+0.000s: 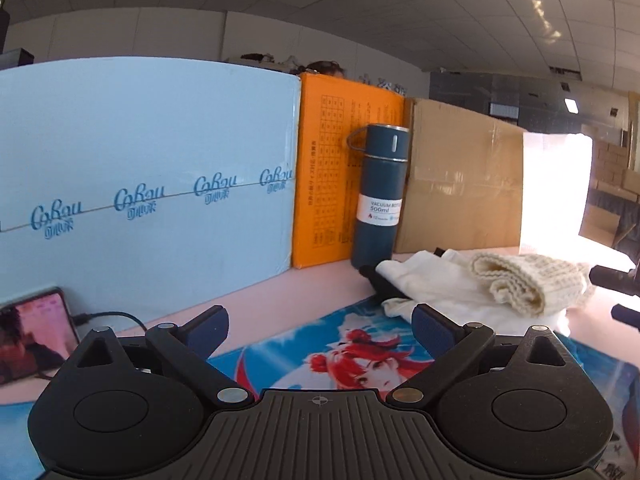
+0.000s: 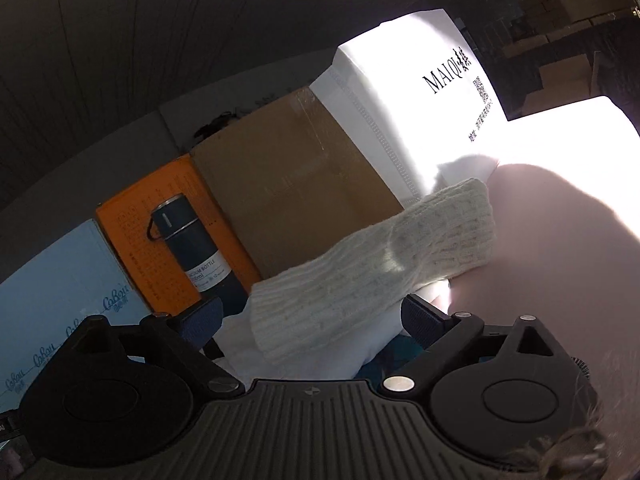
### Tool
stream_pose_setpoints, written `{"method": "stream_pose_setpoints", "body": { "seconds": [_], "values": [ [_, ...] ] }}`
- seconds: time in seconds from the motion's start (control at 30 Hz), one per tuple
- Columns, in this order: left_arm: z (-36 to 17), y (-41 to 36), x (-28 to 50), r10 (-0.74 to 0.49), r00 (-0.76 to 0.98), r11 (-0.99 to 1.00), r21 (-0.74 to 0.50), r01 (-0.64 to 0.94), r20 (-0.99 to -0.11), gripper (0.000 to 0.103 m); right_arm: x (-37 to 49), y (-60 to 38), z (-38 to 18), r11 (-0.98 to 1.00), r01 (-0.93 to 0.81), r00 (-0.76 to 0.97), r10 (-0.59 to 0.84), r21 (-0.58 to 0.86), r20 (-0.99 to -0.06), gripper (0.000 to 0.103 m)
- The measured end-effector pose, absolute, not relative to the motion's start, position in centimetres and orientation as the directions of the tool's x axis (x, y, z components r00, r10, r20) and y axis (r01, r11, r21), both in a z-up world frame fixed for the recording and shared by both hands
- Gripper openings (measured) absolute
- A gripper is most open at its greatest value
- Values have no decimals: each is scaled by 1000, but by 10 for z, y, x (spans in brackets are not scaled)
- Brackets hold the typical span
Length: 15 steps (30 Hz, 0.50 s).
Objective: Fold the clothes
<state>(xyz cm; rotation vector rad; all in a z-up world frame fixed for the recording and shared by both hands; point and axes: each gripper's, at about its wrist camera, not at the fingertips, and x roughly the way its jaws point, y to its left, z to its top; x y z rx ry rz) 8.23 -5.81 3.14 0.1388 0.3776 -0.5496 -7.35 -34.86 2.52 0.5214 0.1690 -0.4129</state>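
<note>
We see hard light from the far right blowing out the white box point(image 2: 424, 92); the right view is dim, edges bowed by fisheye.

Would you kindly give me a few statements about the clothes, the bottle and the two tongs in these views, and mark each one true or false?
1. The left tongs are open and hold nothing. True.
2. The cream knit garment lies folded on top of a smoother white garment. True.
3. The blue vacuum bottle lies on its side on the mat. False: it stands upright in front of the orange box.
4. The right tongs are shut on the knit garment. False: the jaws stand open, with the knit in front of them.
5. A phone with a cable plugged in lies at the left. True.
</note>
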Motion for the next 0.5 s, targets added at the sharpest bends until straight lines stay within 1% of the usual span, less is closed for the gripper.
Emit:
{"method": "stream_pose_setpoints", "body": {
  "seconds": [0.07,0.1,0.13,0.17,0.2,0.33,0.37,0.47,0.5],
  "values": [
    [25,-59,77,-479,770,801,148,580,-422,102,-64,-316,32,808,450,884,-343,381,-317,100],
    [21,-58,75,-482,765,782,184,595,-427,102,-58,-309,31,811,470,870,-359,349,-338,102],
    [16,-57,75,-479,767,783,186,593,-427,102,-52,-305,28,811,491,855,-377,318,-357,103],
    [10,-55,76,-475,769,789,180,588,-427,103,-46,-301,26,811,511,838,-396,286,-375,103],
    [6,-55,79,-477,764,799,147,583,-435,103,-40,-297,23,809,530,821,-415,253,-392,103],
    [-9,-52,94,-493,733,835,-16,551,-468,103,-17,-280,13,794,596,745,-492,118,-450,103],
    [-12,-54,96,-503,725,832,-35,554,-471,103,-11,-276,11,788,610,724,-511,83,-462,103],
    [-17,-67,101,-524,709,811,-23,584,-473,103,6,-263,3,765,644,659,-569,-22,-493,103],
    [-18,-71,103,-525,703,808,-24,588,-480,103,10,-265,1,749,662,636,-585,-33,-504,103]
  ]
}}
